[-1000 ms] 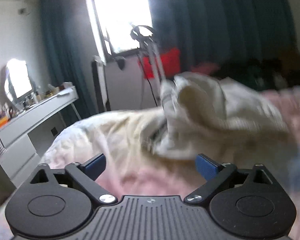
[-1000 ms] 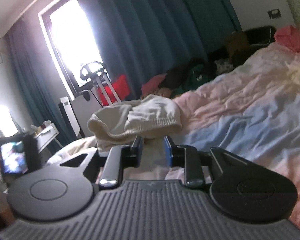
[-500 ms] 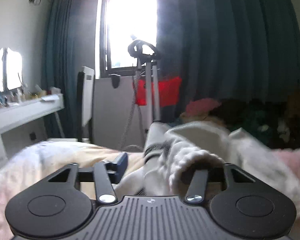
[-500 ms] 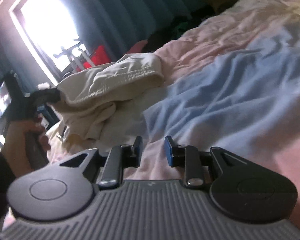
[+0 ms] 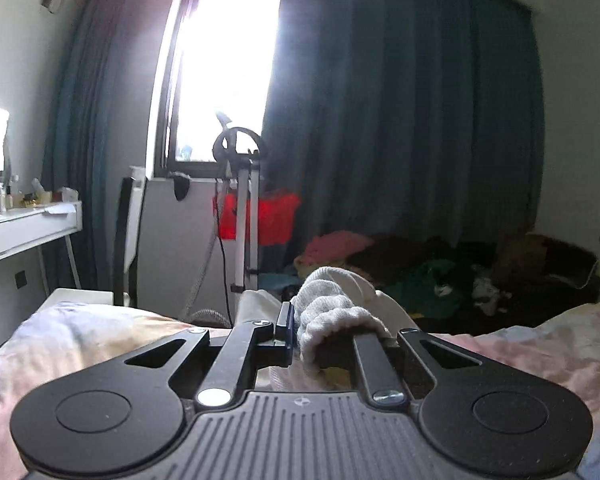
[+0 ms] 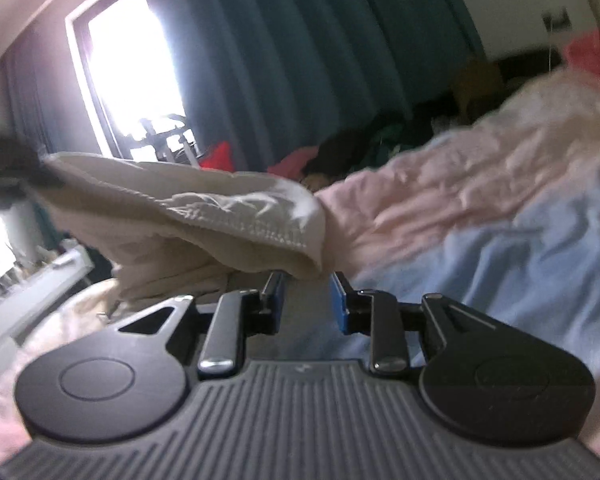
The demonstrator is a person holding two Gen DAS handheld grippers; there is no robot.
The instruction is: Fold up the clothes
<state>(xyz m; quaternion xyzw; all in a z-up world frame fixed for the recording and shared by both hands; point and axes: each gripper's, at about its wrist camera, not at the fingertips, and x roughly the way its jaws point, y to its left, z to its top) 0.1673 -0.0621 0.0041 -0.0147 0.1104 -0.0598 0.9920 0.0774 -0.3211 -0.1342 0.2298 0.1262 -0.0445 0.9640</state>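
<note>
A cream garment (image 5: 332,304) with an elastic waistband is bunched between the fingers of my left gripper (image 5: 324,328), which is shut on it; the right finger is hidden under the cloth. In the right wrist view the same garment (image 6: 204,216) hangs stretched in the air above the bed, its far end held by the dark, blurred left gripper (image 6: 20,160). My right gripper (image 6: 306,292) sits just under the garment's near hem. Its jaws stand a narrow gap apart with nothing between them.
The pink and blue duvet (image 6: 480,240) covers the bed below. A white desk (image 5: 28,228) stands at the left. A steamer stand (image 5: 242,200) and a red item (image 5: 276,220) are by the window. A pile of clothes (image 5: 420,264) lies along the dark curtains.
My left gripper went from open to shut on the garment and lifted it off the bed. The garment's hem now hangs right at my right gripper's fingertips.
</note>
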